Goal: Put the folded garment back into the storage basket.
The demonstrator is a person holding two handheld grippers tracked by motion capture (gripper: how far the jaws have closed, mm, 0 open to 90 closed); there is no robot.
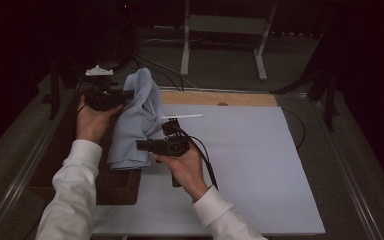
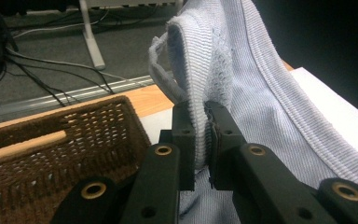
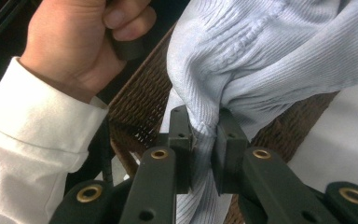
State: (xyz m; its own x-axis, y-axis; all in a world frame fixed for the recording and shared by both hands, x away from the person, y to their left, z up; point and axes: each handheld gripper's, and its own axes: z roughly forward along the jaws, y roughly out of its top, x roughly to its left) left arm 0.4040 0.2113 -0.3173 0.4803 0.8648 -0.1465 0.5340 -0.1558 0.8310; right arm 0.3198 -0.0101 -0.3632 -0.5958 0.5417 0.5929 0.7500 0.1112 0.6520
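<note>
The high view looks forward and down from above the person's side, taking in the whole counter (image 1: 240,165) from well back. The left gripper view rides close behind its jaws, facing the pale blue garment (image 2: 242,70), with the wicker basket (image 2: 51,149) at eight o'clock. The right gripper view looks close along its jaws at the same garment (image 3: 261,51) and basket (image 3: 140,107), and all three views share them.

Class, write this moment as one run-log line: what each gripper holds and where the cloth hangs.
left gripper: shut on cloth | right gripper: shut on cloth | cloth: lifted, hanging over basket
</note>
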